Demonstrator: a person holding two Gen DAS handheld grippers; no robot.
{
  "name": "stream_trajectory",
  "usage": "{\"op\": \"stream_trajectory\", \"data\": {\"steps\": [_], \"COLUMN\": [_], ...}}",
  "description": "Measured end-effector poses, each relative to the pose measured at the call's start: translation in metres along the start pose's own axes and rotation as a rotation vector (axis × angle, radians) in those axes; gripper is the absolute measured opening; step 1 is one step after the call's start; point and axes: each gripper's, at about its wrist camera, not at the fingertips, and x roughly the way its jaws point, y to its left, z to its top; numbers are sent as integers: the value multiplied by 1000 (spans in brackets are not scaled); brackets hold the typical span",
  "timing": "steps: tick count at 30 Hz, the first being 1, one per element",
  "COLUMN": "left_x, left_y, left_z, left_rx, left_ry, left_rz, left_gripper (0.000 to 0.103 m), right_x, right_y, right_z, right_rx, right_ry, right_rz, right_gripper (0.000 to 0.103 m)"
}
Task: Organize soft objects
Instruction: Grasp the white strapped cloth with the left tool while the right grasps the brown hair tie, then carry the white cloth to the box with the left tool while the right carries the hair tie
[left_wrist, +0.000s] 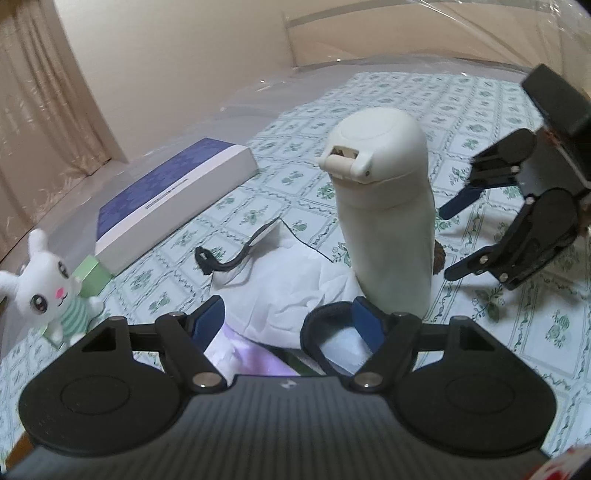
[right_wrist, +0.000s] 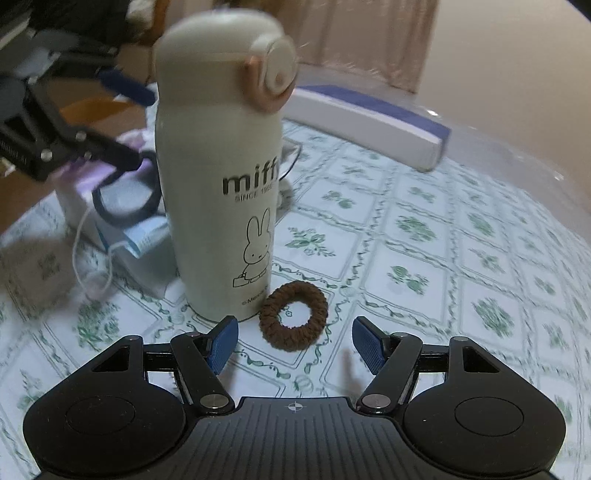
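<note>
The counter wears a white cloth printed with green flowers. On it lies a flat blue-and-white box; its label is too small to read. A cream bottle stands upright, printed "miff…", "SINCE", a rabbit drawing and "©Mercis". A white plush rabbit sits at the counter's edge. The brown hair tie lies touching the bottle's foot, just ahead of the right tongs, spread and empty. The left tongs are spread over white masks.
</note>
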Motion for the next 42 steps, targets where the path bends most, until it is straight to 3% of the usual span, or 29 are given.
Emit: {"op": "stream_trajectory", "data": {"steps": [8,12,14,17,21,22,28,42], "left_x": [25,37,40,43,48,48,43,-20], "left_y": [5,7,7,9,7,6,8,25], "left_z": [3,4,5,6,6,6,5,14], "left_rx": [64,89,86,90,102,102,64,-102], "left_ry": [25,51,54,59,82,86,75,-36], "left_rz": [-55,-86,-91,-85,-77,-80,-74,30], "left_gripper": [67,51,45,33,14,4,3,2], "right_x": [23,26,26,27,26,25,24,-26], "right_y": [-11,-17,-18,-18,-15,-14,-12,-4], "right_z": [0,1,0,1,1,1,2,5], "right_rx": [-41,-26,-20,-11,-11,-12,9,94], "right_ry": [26,22,16,14,12,11,12,-39], "right_rz": [50,64,65,69,70,67,47,-65], "right_gripper": [69,68,59,54,46,43,21,19]}}
